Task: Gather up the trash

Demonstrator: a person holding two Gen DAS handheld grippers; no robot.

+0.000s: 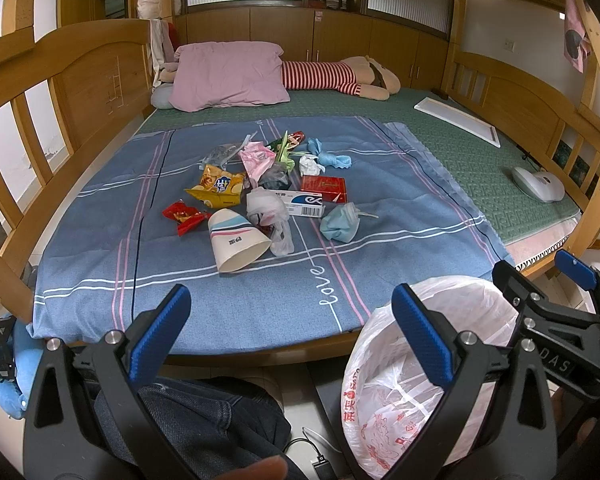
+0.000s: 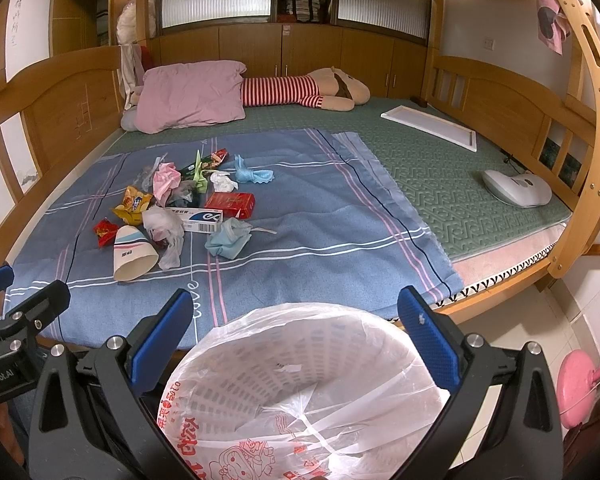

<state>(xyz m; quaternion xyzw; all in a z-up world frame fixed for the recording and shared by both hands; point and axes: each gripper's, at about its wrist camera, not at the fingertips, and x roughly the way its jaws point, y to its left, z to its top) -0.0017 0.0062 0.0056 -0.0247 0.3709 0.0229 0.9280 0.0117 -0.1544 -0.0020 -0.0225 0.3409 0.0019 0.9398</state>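
Note:
A heap of trash lies on the blue bedsheet [image 1: 220, 304]: a paper cup [image 1: 236, 242] on its side, a yellow snack bag [image 1: 218, 190], a red wrapper [image 1: 182, 216], a red box [image 1: 325, 189], a white-blue box [image 1: 306, 205], a crumpled blue mask [image 1: 340, 222] and plastic bags. A white bin lined with a plastic bag [image 2: 300, 392] stands on the floor at the bed's front edge. My left gripper [image 1: 292, 312] is open and empty, short of the heap. My right gripper [image 2: 296, 320] is open and empty above the bin; it also shows in the left wrist view [image 1: 540, 276].
A pink pillow [image 1: 228, 74] and striped plush toy [image 1: 340, 76] lie at the bed's far end. A white board [image 1: 458, 120] and a grey massager [image 1: 538, 184] sit on the green mat at right. Wooden rails enclose the bed. A pink object [image 2: 580, 384] is on the floor.

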